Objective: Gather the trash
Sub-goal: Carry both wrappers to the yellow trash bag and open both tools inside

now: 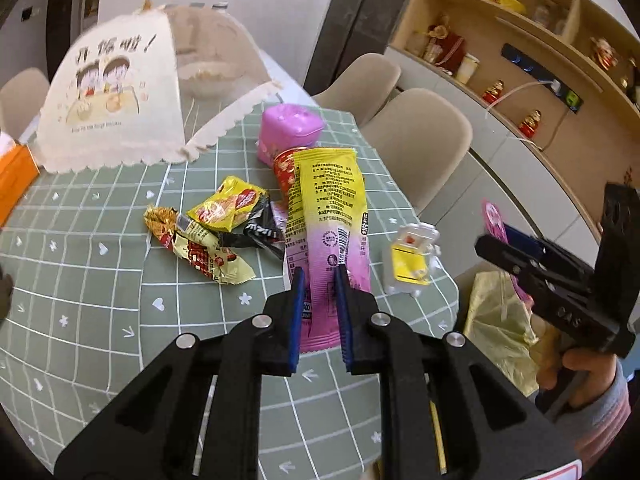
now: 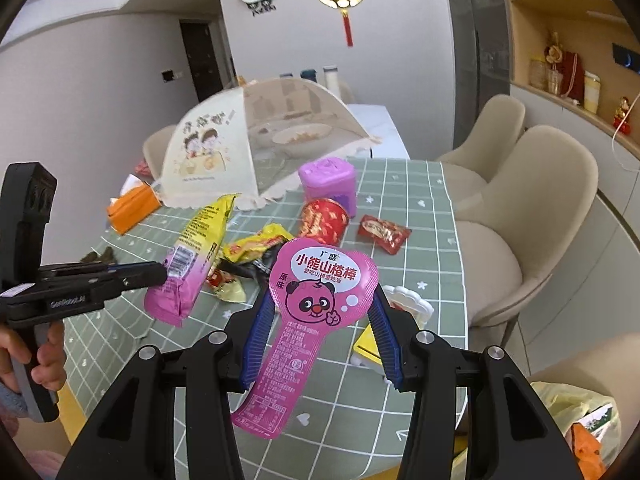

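Note:
My left gripper is shut on a long yellow-and-pink snack wrapper and holds it above the green checked tablecloth; it also shows in the right wrist view. My right gripper holds a pink panda-print wrapper between its blue fingers, above the table's near edge. A heap of yellow, red and black wrappers lies on the cloth. A red wrapper and a red cup lie farther back. A yellow trash bag hangs off the table's right edge.
A mesh food cover over a bowl stands at the back. A purple box, an orange tissue box and a white-and-yellow plastic piece are on the table. Beige chairs line the right side, shelves behind.

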Action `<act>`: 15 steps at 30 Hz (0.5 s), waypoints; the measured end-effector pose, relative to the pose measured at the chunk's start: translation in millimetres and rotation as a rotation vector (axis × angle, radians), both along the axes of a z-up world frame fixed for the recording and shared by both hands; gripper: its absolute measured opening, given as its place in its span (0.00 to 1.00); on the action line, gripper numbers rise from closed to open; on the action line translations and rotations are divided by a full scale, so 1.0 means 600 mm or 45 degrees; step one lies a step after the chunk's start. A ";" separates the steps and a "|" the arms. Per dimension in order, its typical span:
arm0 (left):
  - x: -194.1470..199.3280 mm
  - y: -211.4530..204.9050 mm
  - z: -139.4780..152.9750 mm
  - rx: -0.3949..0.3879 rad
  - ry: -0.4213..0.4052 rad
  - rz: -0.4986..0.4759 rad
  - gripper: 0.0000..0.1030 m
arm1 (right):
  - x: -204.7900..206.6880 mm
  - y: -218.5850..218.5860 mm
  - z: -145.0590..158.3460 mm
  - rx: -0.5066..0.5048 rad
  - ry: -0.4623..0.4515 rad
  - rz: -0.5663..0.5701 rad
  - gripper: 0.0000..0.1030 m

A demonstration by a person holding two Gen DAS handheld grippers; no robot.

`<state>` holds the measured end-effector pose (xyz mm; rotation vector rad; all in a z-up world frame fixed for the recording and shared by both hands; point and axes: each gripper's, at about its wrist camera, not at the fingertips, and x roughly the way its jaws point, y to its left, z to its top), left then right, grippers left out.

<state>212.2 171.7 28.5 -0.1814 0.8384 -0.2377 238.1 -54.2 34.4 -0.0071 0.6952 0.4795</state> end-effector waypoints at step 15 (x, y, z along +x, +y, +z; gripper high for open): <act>-0.023 -0.152 0.053 -0.005 -0.158 -0.170 0.14 | -0.113 -0.135 0.069 -0.092 -0.177 -0.217 0.44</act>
